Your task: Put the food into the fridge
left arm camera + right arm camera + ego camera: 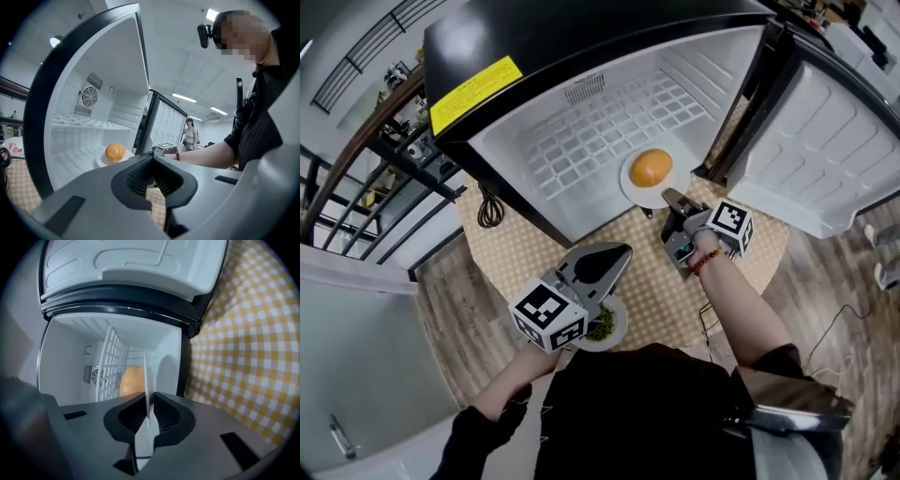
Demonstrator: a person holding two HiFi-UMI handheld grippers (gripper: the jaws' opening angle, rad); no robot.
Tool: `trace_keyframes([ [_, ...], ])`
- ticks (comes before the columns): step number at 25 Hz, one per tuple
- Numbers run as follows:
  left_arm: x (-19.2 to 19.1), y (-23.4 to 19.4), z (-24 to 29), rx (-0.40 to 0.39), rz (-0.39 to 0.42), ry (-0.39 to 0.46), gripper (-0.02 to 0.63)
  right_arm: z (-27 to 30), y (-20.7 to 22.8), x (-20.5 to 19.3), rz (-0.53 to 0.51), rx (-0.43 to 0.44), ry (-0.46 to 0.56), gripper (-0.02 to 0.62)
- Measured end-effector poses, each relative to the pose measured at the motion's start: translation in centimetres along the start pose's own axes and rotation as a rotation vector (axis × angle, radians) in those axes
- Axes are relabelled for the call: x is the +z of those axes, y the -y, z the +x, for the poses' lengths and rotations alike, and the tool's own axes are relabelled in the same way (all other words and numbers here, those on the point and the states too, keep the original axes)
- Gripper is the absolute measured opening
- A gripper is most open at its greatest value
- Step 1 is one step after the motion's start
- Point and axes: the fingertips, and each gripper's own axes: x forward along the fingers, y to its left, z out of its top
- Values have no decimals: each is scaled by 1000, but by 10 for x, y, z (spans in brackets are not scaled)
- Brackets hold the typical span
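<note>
A round orange food sits on a white plate at the mouth of the open fridge. My right gripper is shut on the plate's near rim. In the right gripper view the plate shows edge-on between the pads of my right gripper, with the orange food behind it. My left gripper hangs shut and empty over the table, above a second plate of greens. The left gripper view shows my left gripper and, beyond it, the orange food on its plate.
The fridge door stands swung open at the right. A white wire shelf runs through the fridge's inside. The fridge rests on a yellow checked tablecloth. A dark coiled cable lies at the fridge's left.
</note>
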Motion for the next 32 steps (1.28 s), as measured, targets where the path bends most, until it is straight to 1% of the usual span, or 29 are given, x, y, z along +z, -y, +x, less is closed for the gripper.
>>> trace_keyframes([
  [5, -1, -5, 5, -12, -34, 8, 11, 16, 3, 17, -32, -46, 2, 30],
  [10, -5, -7, 4, -16, -60, 7, 12, 30, 0, 24, -76, -79, -1, 30],
  [13, -8, -9, 0, -10, -63, 3, 12, 38, 0, 27, -108, -102, 5, 30],
  [16, -6, -14, -5, -1, -69, 16, 11, 44, -3, 29, -140, -119, 6, 30],
  [20, -3, -19, -9, 6, -73, 29, 12, 50, -1, 31, -148, -144, 19, 29],
  [24, -5, -21, -12, 7, -68, 21, 12, 55, 0, 34, -171, -164, 21, 29],
  [28, -7, -25, -17, 12, -77, 16, 12, 59, 2, 35, -174, -176, 27, 29],
  [32, -6, -27, -23, 21, -86, 24, 11, 62, 4, 37, -223, -208, 30, 29],
])
